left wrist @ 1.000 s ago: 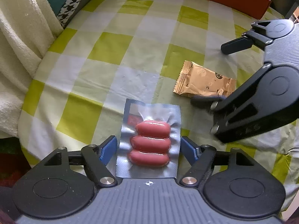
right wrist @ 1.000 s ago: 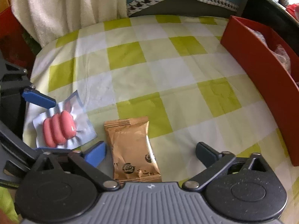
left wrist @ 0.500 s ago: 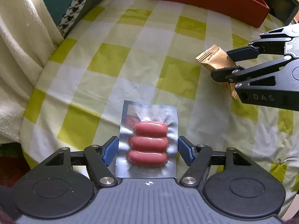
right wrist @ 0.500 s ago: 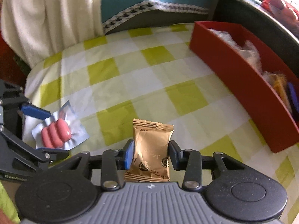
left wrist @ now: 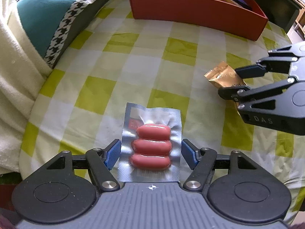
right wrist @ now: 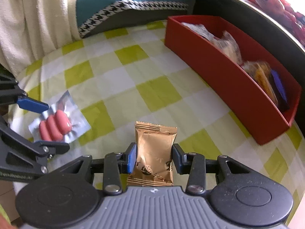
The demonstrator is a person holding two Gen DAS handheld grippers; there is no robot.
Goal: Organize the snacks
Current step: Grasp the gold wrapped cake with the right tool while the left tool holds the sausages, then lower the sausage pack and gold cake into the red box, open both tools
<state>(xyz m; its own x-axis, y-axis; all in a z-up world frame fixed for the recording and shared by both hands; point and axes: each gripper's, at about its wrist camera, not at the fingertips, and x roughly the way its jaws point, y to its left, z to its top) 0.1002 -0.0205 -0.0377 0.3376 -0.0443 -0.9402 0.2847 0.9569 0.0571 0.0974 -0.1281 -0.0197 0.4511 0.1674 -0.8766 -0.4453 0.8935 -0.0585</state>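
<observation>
At nine o'clock in the right wrist view, the left gripper (right wrist: pixel 41 124) clamps the silver sausage pack (right wrist: pixel 57 125) by its side edges, pads pressed against the foil, the pack lifted off the checked tablecloth (right wrist: pixel 118 87). At six o'clock the right gripper (right wrist: pixel 154 157) is clenched on the gold snack packet (right wrist: pixel 154 152), held upright between blue pads. The red box (right wrist: pixel 225 72), with wrapped snacks inside, sits at two o'clock
</observation>
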